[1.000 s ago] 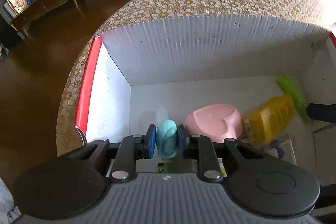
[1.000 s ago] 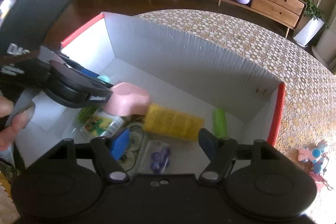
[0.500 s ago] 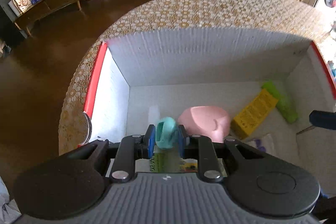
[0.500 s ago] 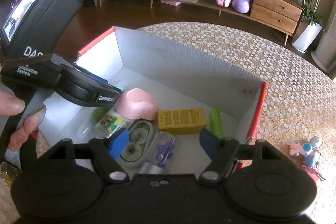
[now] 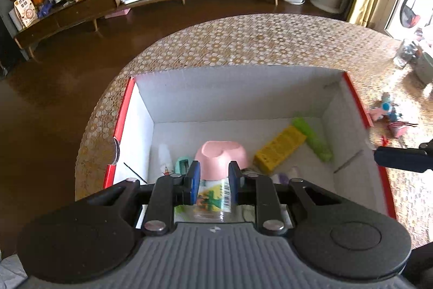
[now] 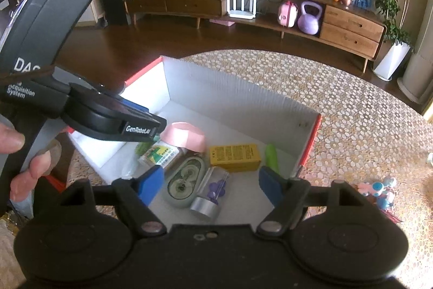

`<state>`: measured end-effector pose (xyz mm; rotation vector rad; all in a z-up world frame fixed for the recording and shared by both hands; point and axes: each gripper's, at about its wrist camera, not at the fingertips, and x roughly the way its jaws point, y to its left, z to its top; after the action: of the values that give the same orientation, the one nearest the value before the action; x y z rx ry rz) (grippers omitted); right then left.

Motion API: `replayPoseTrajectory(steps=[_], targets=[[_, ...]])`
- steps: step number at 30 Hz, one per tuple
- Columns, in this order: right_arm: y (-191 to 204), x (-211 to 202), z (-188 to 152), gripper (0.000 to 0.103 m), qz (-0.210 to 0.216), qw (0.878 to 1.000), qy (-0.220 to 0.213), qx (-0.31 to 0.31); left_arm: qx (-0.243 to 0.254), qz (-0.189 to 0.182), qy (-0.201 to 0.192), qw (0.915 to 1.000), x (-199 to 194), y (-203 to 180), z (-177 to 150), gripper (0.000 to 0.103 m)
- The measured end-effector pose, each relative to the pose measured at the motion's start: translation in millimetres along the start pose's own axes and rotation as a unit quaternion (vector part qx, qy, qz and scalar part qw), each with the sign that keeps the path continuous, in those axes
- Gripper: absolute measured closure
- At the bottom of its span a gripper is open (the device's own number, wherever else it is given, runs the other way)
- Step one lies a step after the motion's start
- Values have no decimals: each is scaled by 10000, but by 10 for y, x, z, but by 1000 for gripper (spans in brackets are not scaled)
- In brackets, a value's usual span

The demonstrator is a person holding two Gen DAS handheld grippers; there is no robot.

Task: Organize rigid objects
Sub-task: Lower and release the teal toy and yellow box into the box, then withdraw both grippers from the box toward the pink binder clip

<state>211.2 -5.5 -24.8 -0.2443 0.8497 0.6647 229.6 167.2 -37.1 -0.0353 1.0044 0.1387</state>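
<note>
left gripper [image 5: 213, 180] narrow and empty, right gripper [image 6: 212, 184] opening

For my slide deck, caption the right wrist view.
Open right hand-held gripper over a white box holding a pink bowl, yellow carton and green tube.

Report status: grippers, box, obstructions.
Left gripper jaws slightly apart, empty. Right gripper jaws just been opening, empty. Teal item in box. Nothing blocking.
</note>
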Motion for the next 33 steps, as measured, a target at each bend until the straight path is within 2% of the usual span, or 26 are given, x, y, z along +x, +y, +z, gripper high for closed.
replayPoseTrajectory(steps=[11, 21, 26, 33], targets=[[-40, -494, -200, 19, 170, 9989, -382, 187, 25, -190, -354, 9992, -429, -174, -167, 81], [-212, -982, -535, 12, 248, 9958, -808, 352, 195, -432, -690, 9965, -724, -532, -378, 81], [-391, -1194, -797, 11, 134, 9938, -970, 521, 123, -592, -840, 9946, -809, -735, -465, 81], [-714, -1416, -1157, 10, -261, 9902, -1156, 742, 174, -765, -1099, 9908, -899, -1104, -524, 81]])
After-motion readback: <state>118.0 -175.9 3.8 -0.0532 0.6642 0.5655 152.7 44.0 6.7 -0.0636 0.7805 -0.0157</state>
